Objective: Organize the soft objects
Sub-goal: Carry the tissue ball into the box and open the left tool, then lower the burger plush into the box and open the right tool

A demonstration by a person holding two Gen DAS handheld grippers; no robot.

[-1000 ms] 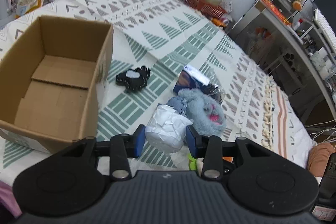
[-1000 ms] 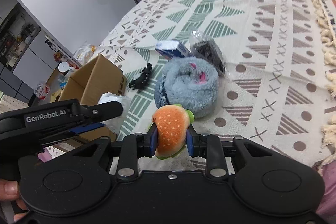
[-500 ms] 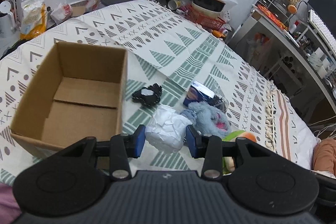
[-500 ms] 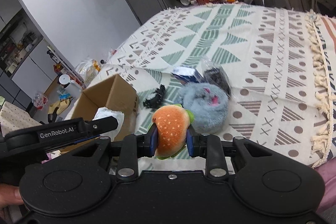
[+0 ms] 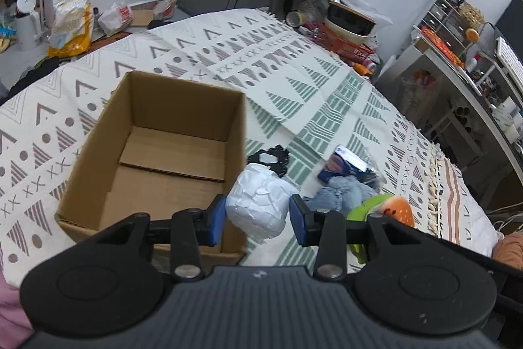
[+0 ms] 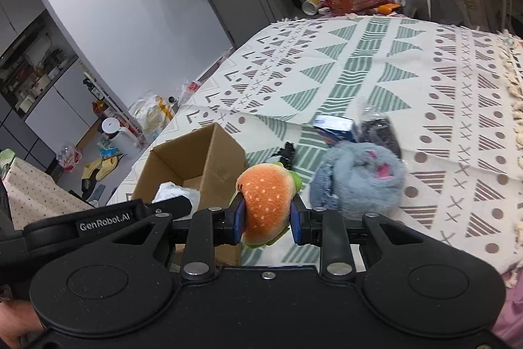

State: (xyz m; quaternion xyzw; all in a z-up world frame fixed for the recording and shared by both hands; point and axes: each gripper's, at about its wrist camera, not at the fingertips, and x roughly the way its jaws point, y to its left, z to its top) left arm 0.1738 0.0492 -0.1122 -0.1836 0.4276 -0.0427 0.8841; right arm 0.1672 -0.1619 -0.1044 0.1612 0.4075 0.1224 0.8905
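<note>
Left gripper [image 5: 258,219] clenched on a white crumpled bundle [image 5: 258,205] beside the open cardboard box [image 5: 157,152] on the bed [image 5: 327,94], right gripper [image 6: 267,219] grasping a plush hamburger [image 6: 266,201].

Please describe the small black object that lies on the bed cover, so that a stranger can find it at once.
Start at the open cardboard box on the patterned bed cover. Just beyond its right wall lies the flat black item, on a green stripe. Unlike the fluffy grey-blue plush nearby, it is thin, dark, with a pale patch in the middle.
</note>
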